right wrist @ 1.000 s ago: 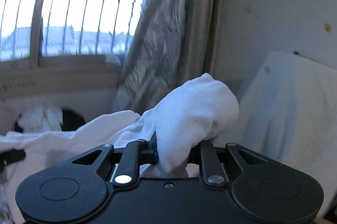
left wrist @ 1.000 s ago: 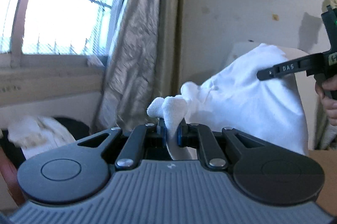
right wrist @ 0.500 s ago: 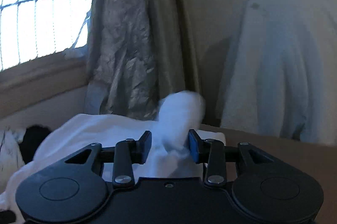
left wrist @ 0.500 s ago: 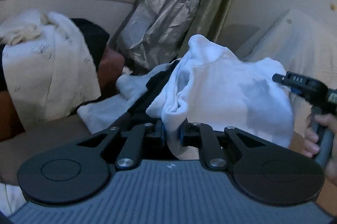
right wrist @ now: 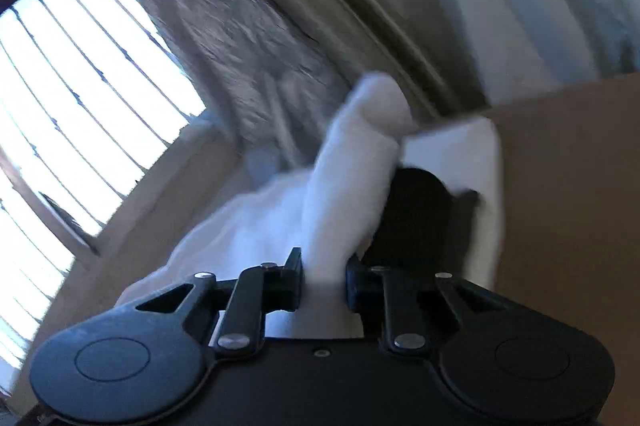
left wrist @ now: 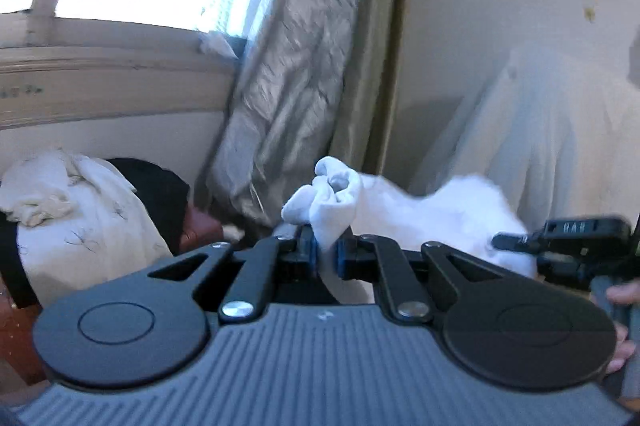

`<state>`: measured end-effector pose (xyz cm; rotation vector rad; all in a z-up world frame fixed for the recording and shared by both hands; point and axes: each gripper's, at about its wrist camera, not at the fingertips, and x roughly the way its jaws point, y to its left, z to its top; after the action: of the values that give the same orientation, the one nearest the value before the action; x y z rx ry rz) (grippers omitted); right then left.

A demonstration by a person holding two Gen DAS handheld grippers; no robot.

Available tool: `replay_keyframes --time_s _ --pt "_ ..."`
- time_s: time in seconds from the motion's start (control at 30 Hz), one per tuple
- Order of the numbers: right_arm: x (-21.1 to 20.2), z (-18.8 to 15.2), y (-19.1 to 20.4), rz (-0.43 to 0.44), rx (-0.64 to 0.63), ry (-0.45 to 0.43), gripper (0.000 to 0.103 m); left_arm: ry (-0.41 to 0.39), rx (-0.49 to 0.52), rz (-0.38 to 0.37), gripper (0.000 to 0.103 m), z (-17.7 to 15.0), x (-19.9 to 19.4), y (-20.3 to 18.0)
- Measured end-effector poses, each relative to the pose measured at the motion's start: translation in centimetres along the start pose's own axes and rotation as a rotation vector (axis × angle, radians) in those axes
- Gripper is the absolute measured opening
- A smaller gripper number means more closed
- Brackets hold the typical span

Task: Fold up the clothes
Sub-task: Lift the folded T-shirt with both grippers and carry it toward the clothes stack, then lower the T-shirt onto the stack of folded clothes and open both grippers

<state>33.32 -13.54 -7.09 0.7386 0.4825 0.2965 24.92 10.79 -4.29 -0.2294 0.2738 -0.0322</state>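
A white garment [left wrist: 432, 210] is held between both grippers. My left gripper [left wrist: 327, 258] is shut on a bunched white edge of it, which sticks up between the jaws. The cloth stretches right to my right gripper [left wrist: 560, 238], seen from the side with a hand on its handle. In the right wrist view my right gripper [right wrist: 323, 280] is shut on a thick fold of the same garment [right wrist: 352, 170], which sags to the left and lies partly on the brown table [right wrist: 568, 186]. The view is tilted and blurred.
A pile of white and black clothes [left wrist: 80, 210] lies at the left below the window sill. A grey curtain [left wrist: 296, 86] hangs behind. A white cloth-draped object [left wrist: 552, 130] stands at the right against the wall.
Both grippers have kept their hold and moved. The left view has swung up from the clothes pile toward the window. The right gripper has rolled sideways, and the garment has come down toward the table.
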Motion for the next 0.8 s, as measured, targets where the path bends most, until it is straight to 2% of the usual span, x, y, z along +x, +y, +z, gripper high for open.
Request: replay_keyframes --time_s 0.03,0.07,0.1,0.13,0.17,0.2,0.23,0.27,0.33,0.37,0.4,0.43,0.5,0.53,0.6,0.63,0.7,0.73,0.8 --pt "0.3 0.1 -0.2 0.030 0.008 0.016 0.023 0.005 -0.028 0.018 0.009 0.0 -0.1 0.6" --pt "0.9 0.0 -0.6 0.026 0.013 0.057 0.024 0.079 -0.038 0.047 0.010 -0.6 1.1 1.2" --pt "2.2 -0.3 -1.0 -0.017 0.019 0.126 0.028 0.161 -0.045 0.073 0.011 -1.3 2.5 1.7" --pt "3.1 -1.0 -1.5 -0.084 0.018 0.167 0.031 0.289 -0.033 0.079 0.012 -2.4 4.5 2.1" --pt "3.0 -1.6 -1.7 -0.101 0.024 0.152 0.032 0.372 -0.056 0.070 0.018 -3.5 5.8 3.0" --pt "2.9 -2.0 -1.8 -0.112 0.028 0.136 0.034 0.357 -0.099 0.057 0.021 -4.0 5.6 3.9" --pt "2.5 -2.2 -1.8 -0.098 0.023 0.118 0.035 0.342 -0.138 0.050 0.031 -4.4 5.2 4.8" --pt "2.1 -2.4 -1.5 -0.096 0.008 0.095 0.036 0.320 -0.147 0.078 0.042 -4.1 4.4 5.1" --pt "0.9 -2.7 0.4 -0.191 -0.103 0.016 0.045 0.246 -0.152 0.138 0.044 -3.1 2.3 5.1" --pt "0.3 -2.8 1.4 -0.238 -0.159 -0.024 0.054 0.185 -0.156 0.134 0.042 -2.5 1.2 4.9" --pt "-0.3 -2.9 2.4 -0.279 -0.223 -0.065 0.054 0.119 -0.145 0.121 0.041 -1.9 0.1 4.3" --pt "-1.0 -3.0 3.7 -0.287 -0.319 -0.112 0.054 0.058 -0.126 0.106 0.039 -1.4 -0.9 3.7" --pt "-1.4 -3.0 6.0 -0.232 -0.462 -0.157 0.053 0.022 -0.002 0.043 0.040 -0.3 -1.6 1.4" --pt "-1.1 -2.7 6.9 -0.206 -0.510 -0.155 0.053 0.040 0.028 -0.015 0.039 0.1 -1.1 0.5" --pt "0.2 -3.4 8.7 -0.172 -0.641 -0.126 0.052 0.130 0.037 -0.129 0.039 0.4 0.8 -0.9" --pt "0.9 -3.7 9.4 -0.160 -0.703 -0.107 0.052 0.179 0.033 -0.155 0.039 0.3 2.0 -1.4" --pt "3.3 -4.0 9.5 -0.186 -0.787 -0.037 0.046 0.286 0.029 -0.150 0.039 -0.6 4.9 -2.2" --pt "4.1 -3.6 8.7 -0.225 -0.779 -0.008 0.046 0.338 0.025 -0.142 0.043 -1.1 6.2 -2.4" --pt "5.5 -2.7 7.0 -0.279 -0.726 0.036 0.043 0.411 0.017 -0.144 0.043 -2.3 8.2 -2.5"
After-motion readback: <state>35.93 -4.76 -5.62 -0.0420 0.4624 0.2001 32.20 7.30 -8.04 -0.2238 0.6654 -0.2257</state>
